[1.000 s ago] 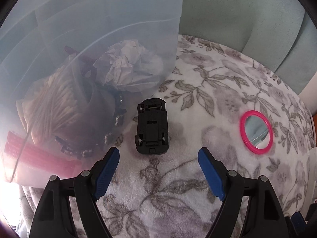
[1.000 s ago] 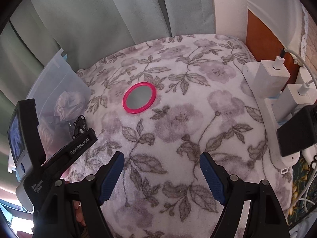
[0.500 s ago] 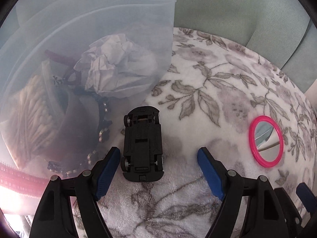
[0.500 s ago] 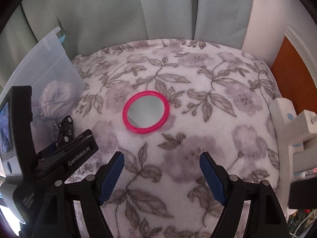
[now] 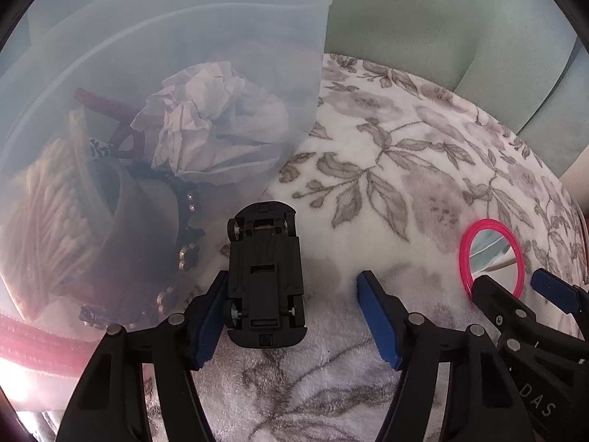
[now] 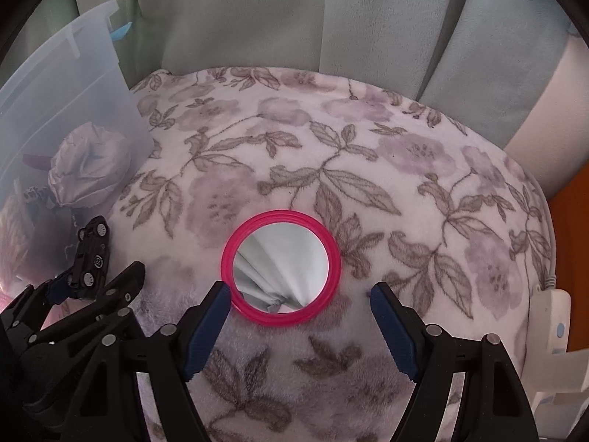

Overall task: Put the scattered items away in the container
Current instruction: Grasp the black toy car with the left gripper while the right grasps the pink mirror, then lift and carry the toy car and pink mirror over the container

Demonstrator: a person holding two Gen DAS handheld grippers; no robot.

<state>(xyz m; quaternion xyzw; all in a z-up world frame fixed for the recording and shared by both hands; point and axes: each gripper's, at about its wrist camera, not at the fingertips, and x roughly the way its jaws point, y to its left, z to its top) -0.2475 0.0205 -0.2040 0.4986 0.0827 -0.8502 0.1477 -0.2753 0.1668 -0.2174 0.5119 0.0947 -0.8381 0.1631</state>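
A black toy car (image 5: 265, 272) lies upside down on the floral blanket, beside the clear plastic container (image 5: 154, 59). My left gripper (image 5: 294, 316) is open, its left finger next to the car's side and its right finger well apart from it. The car also shows in the right wrist view (image 6: 90, 258). A round mirror with a pink rim (image 6: 281, 281) lies on the blanket. My right gripper (image 6: 300, 328) is open, its left fingertip at the mirror's near-left rim. The mirror shows in the left wrist view (image 5: 491, 258) too.
The container (image 6: 66, 84) holds crumpled paper (image 5: 213, 118), cotton swabs (image 5: 40, 228), dark beaded items and a red thing. Green curtains (image 6: 294, 11) hang behind the bed. A white power strip (image 6: 552, 316) lies at the right edge.
Both grippers have moved forward. The left one now has the car between its fingers; the right one has closed in on the mirror, which now sits just ahead of its fingertips.
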